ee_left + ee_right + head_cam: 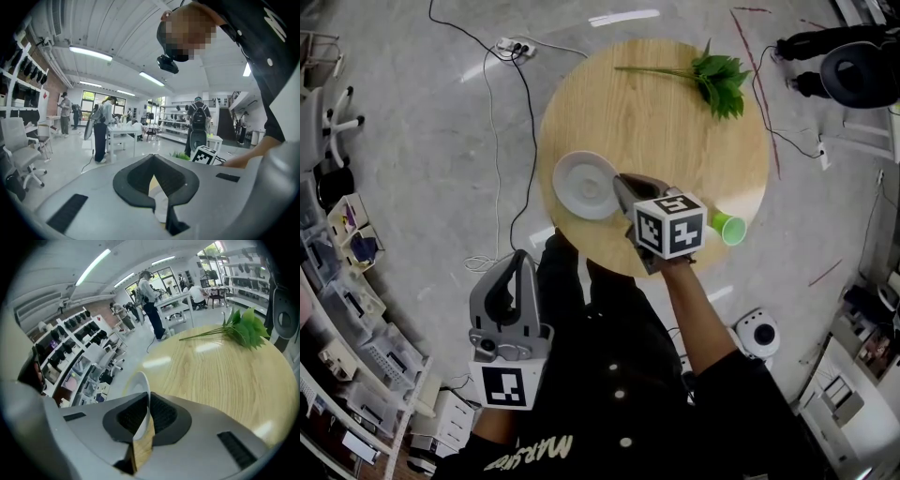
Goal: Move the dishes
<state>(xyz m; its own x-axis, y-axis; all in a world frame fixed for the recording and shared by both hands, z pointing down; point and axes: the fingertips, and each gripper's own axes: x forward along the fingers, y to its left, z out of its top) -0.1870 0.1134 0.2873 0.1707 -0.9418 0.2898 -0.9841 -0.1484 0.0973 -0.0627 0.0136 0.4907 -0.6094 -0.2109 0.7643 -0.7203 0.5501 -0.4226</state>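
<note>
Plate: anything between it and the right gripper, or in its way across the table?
Nothing: the right gripper is shut on the rim of the plate. On the table, a leafy sprig lies at the far edge and a green cup beside the gripper, both apart from the plate.

A plain white round plate (584, 185) (140, 389) sits at the near left edge of the round wooden table (675, 141). Its rim is pinched between the jaws of the right gripper (619, 184) (146, 398), so it shows edge-on in that gripper's view. A small green cup (729, 227) lies on its side at the table's near right edge, apart from the plate.
</note>
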